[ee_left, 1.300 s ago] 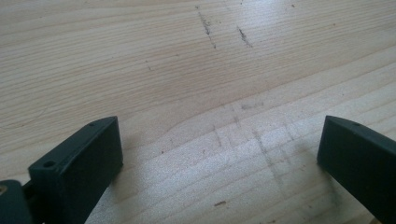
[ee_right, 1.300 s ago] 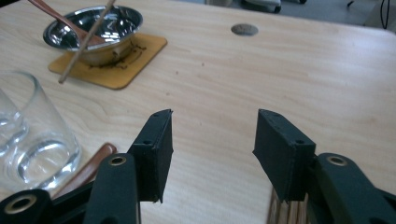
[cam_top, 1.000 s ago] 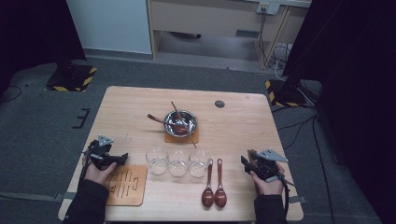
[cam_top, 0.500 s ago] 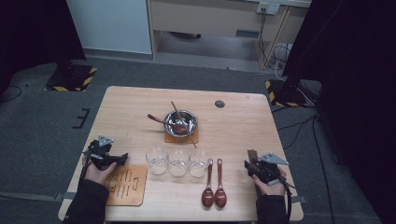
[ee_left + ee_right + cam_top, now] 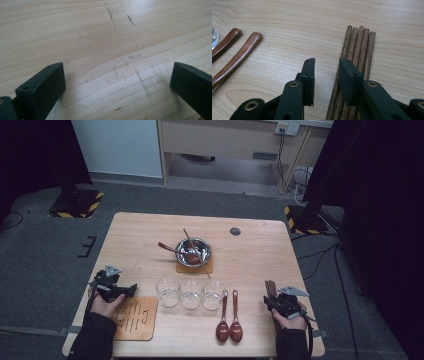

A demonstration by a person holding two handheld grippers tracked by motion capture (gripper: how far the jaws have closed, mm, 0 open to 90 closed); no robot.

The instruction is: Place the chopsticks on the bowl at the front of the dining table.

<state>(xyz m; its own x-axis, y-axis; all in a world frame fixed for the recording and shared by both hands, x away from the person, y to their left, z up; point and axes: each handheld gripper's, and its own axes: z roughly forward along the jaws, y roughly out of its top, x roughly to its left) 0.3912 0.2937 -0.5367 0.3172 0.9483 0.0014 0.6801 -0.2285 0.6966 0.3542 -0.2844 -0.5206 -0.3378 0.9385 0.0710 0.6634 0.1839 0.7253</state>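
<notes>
The bundle of dark wooden chopsticks [image 5: 358, 50] lies flat near the table's right front edge, four sticks side by side and touching, their far ends almost level. The right gripper [image 5: 327, 67] hovers low over it with its jaws parted a little and nothing between them: one jaw sits over the near part of the leftmost sticks, the other over bare wood just to their left. From the high view the same bundle [image 5: 270, 287] pokes out just ahead of the right gripper [image 5: 281, 301].

To my eye the step in hand is picking up chopsticks, and the aim looks off to one side. I would shift the gripper sideways until the sticks it wants lie squarely in the gap, widen the jaws if all four are meant, then come down until the tips touch the pale wooden table [image 5: 250, 250] before closing, so that no stick rolls free.

Two reddish-brown wooden spoons [image 5: 235, 52] lie well apart to the left. The left gripper [image 5: 117, 82], far over on the other side, rests with jaws wide open above bare tabletop.
</notes>
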